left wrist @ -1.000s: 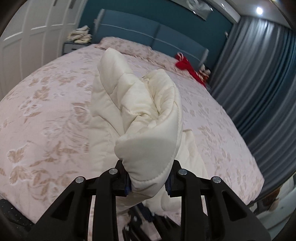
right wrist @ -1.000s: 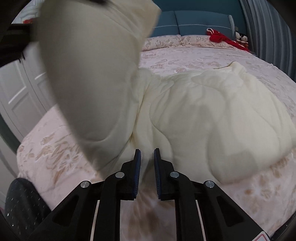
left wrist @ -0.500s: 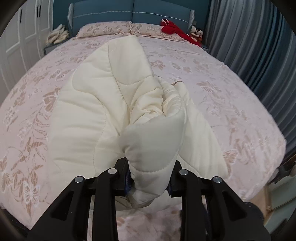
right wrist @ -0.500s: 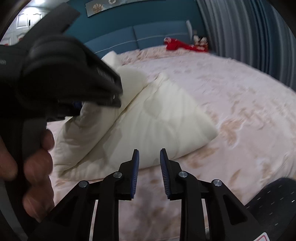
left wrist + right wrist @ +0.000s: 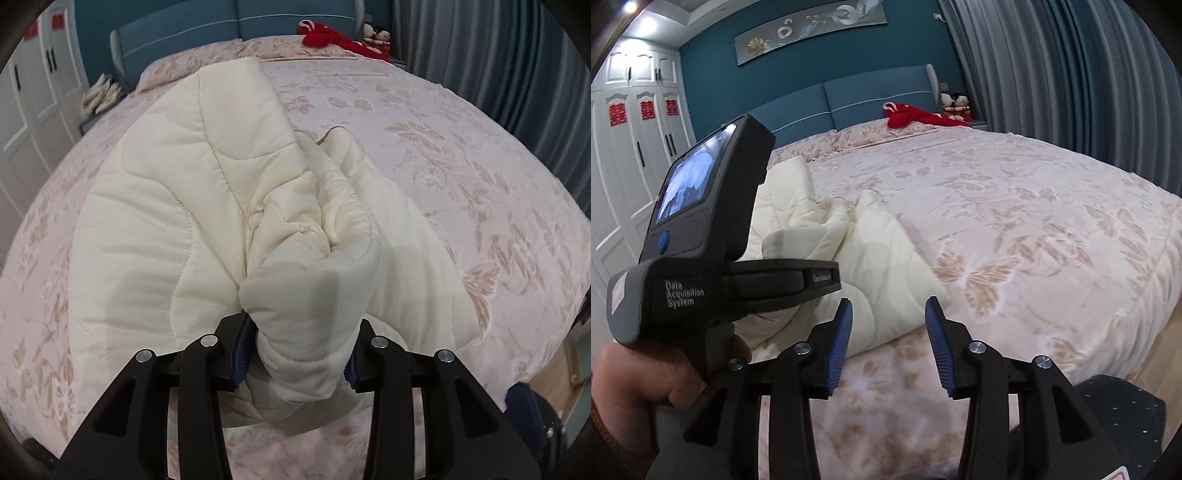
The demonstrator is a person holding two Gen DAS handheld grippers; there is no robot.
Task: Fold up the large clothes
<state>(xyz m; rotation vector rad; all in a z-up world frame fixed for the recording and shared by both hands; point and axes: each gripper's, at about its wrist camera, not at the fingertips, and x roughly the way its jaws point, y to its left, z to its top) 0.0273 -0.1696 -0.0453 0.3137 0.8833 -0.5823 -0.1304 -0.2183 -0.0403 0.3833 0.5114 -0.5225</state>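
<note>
A cream quilted garment (image 5: pixel 166 221) lies folded on the floral bedspread (image 5: pixel 461 166). My left gripper (image 5: pixel 297 354) still pinches a thick folded edge of it near the bed's front, and its jaws are opening. In the right wrist view the same garment (image 5: pixel 879 258) lies at centre left, partly hidden by the left gripper's black housing (image 5: pixel 713 206), which a hand (image 5: pixel 646 373) holds. My right gripper (image 5: pixel 888 343) hovers over the garment's near corner; its jaws are opening and hold nothing.
A red cloth (image 5: pixel 912 114) and two small dolls (image 5: pixel 955 105) sit at the head of the bed by the blue headboard (image 5: pixel 868 96). Grey curtains (image 5: pixel 1071 92) hang on the right, white wardrobe doors (image 5: pixel 628 166) on the left. A dark dotted object (image 5: pixel 1126 413) stands at lower right.
The left gripper brought the raised fold down onto the bed and its jaws widened slightly. The right gripper's jaws spread apart, and it swung right, away from the garment.
</note>
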